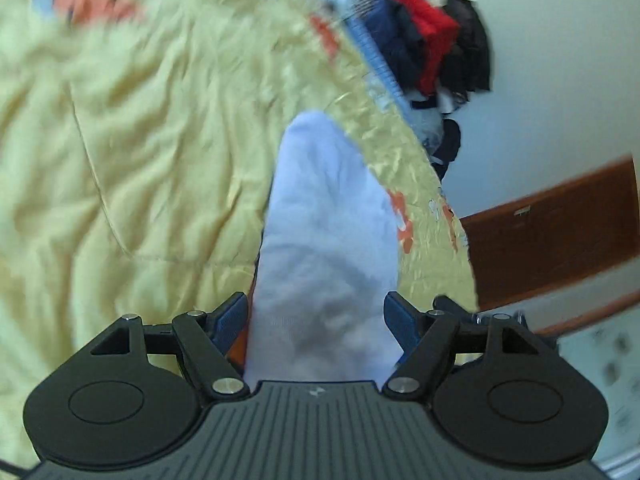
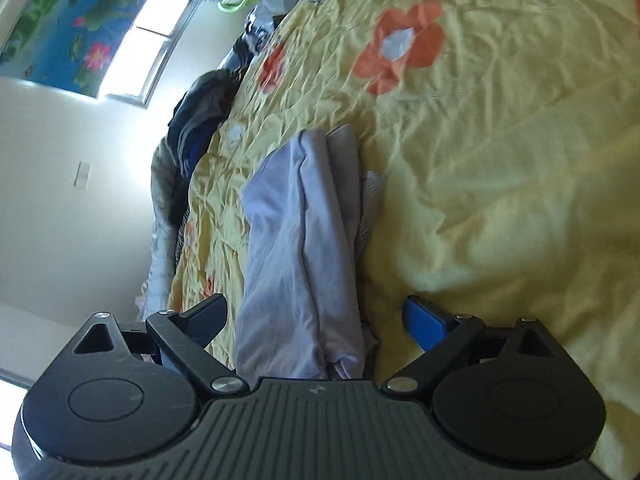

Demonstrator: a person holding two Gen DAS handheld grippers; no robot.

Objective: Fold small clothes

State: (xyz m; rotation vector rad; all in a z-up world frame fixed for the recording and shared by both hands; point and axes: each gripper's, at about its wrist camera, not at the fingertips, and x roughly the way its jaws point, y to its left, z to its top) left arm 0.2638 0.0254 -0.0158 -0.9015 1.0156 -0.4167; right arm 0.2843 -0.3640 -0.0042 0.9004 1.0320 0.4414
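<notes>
A pale lavender-white garment (image 1: 320, 220) runs forward from between the fingers of my left gripper (image 1: 316, 312). It fills the whole gap and both blue pads sit against its sides, so the gripper is shut on it. The left wrist view is blurred by motion. In the right wrist view a folded pale garment (image 2: 296, 220) lies along the yellow bedspread (image 2: 500, 160), between the fingers of my right gripper (image 2: 316, 316). That gripper is open, with a visible gap between the cloth and the blue pad (image 2: 424, 322) on the bed side. I cannot tell whether both views show the same garment.
The bedspread (image 1: 140, 140) is yellow, wrinkled, with orange flowers. A heap of red, navy and black clothes (image 1: 432, 40) sits at its far edge, and brown wooden furniture (image 1: 560, 232) stands by the wall. In the right wrist view dark clothes (image 2: 200, 120) are piled under a window (image 2: 160, 32).
</notes>
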